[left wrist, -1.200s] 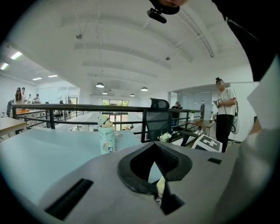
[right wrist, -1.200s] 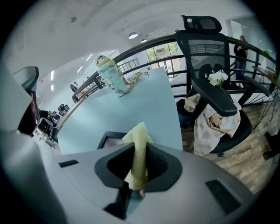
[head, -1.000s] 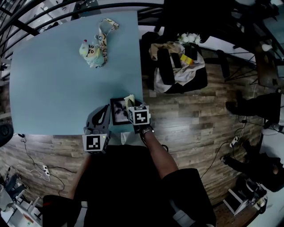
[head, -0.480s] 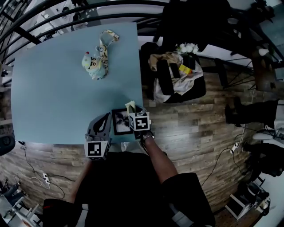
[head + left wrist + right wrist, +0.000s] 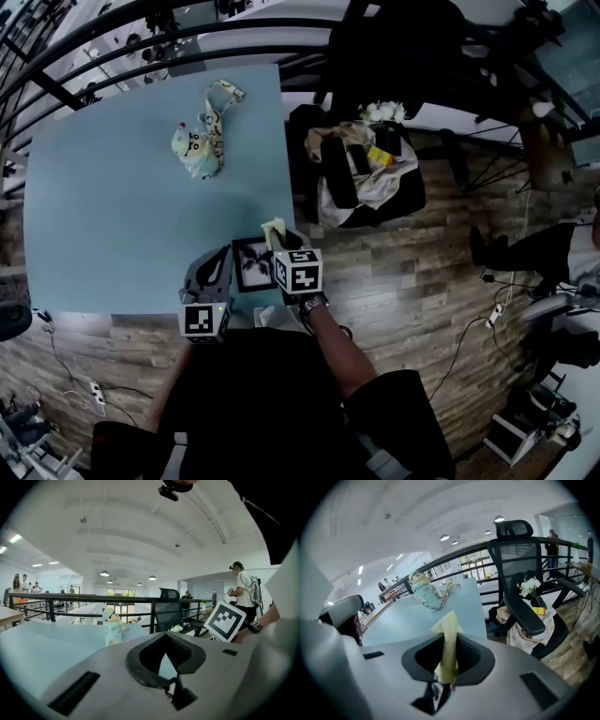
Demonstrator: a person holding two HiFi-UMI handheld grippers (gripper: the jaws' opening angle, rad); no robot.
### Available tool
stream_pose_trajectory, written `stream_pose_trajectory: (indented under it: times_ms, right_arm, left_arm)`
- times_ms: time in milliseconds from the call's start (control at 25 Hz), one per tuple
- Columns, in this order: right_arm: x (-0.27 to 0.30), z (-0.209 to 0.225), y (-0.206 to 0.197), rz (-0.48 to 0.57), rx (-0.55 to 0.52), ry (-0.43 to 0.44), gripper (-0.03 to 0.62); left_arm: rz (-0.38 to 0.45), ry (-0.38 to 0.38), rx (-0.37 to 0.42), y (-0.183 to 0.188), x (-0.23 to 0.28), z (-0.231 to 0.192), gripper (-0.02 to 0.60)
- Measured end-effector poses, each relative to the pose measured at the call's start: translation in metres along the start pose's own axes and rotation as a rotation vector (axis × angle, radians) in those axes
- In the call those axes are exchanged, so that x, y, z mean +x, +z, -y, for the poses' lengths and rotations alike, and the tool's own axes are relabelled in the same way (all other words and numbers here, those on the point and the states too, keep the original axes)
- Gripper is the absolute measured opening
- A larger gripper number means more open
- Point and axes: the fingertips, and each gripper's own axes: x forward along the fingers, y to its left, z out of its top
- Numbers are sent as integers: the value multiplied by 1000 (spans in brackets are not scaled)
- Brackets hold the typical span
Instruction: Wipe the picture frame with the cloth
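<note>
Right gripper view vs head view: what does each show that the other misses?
Right gripper view only: the right gripper with jaws shut on the yellow cloth, ceiling lamps. Head view only: the picture frame laid whole at the table's near edge, the person's forearm. Both: cloth, table, strapped bottle, office chair.

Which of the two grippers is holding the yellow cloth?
The right gripper: the yellow cloth sticks up between its fingers. The left gripper beside it has nothing in its fingers.
</note>
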Motion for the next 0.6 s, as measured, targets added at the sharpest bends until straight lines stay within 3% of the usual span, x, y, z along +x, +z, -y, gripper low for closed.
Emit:
stream_pose_trajectory:
  times_ms: [600]
  right_arm:
    - [-108,-43,47,247,-80,70,58]
  left_arm:
    - [57,47,7,8,-37,14,-3]
